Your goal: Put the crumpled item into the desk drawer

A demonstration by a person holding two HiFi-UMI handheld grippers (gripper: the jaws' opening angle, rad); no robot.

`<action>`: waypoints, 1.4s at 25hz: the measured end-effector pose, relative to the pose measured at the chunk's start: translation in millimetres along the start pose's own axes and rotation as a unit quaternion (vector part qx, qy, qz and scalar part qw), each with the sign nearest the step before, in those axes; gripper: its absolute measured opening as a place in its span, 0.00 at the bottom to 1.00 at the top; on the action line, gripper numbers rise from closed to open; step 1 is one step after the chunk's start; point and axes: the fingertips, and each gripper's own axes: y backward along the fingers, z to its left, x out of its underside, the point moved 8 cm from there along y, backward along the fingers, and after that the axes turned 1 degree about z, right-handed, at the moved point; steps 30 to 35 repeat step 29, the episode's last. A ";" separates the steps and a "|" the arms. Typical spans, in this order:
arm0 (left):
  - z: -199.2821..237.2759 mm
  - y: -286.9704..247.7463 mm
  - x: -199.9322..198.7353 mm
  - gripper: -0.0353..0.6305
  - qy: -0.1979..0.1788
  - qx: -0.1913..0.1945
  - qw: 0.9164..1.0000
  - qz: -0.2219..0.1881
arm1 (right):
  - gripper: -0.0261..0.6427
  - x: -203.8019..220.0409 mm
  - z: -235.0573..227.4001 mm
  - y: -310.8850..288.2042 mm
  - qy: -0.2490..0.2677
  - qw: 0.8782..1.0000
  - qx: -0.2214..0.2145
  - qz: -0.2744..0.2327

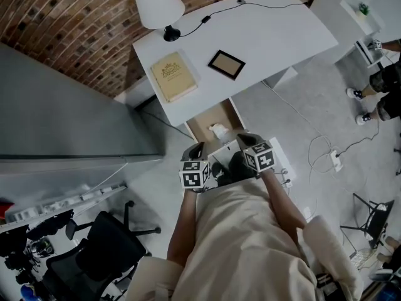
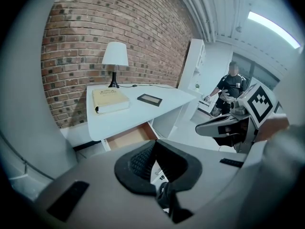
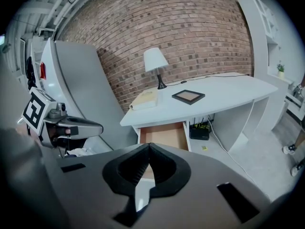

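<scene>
You're looking down on a white lamp (image 1: pixel 159 6) standing at the far corner of the surface (image 1: pixel 276 33), with a tan book (image 1: pixel 173 76) lying near it and a dark picture frame (image 1: pixel 227 64) lying beside that, apart. A black office chair (image 1: pixel 103 249) is sitting at your left.

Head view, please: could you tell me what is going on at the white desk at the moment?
A person stands in front of the white desk with a tool in each hand. The desk drawer is pulled open, and a pale crumpled item lies inside it. The left tool and the right tool are both short of the drawer, close to the person's body, jaws together and holding nothing. A book, a picture frame and a lamp sit on the desk top.
</scene>
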 end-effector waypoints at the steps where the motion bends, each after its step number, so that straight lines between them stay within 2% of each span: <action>1: -0.6 0.6 0.3 0.08 0.000 0.000 1.000 0.000 | 0.08 0.8 -0.3 1.5 -0.001 1.000 0.001 -0.001; 8: 7.1 4.2 8.5 0.08 0.009 -0.006 1.000 0.007 | 0.08 4.8 -3.0 5.9 0.001 1.000 0.003 -0.004; 23: -0.2 6.4 8.3 0.08 -0.026 0.004 1.000 0.001 | 0.08 10.6 -3.4 7.6 0.000 1.000 0.010 -0.001; 35: -3.0 7.7 6.0 0.08 -0.024 0.009 1.000 -0.005 | 0.08 8.1 0.1 10.2 0.003 1.000 0.010 -0.004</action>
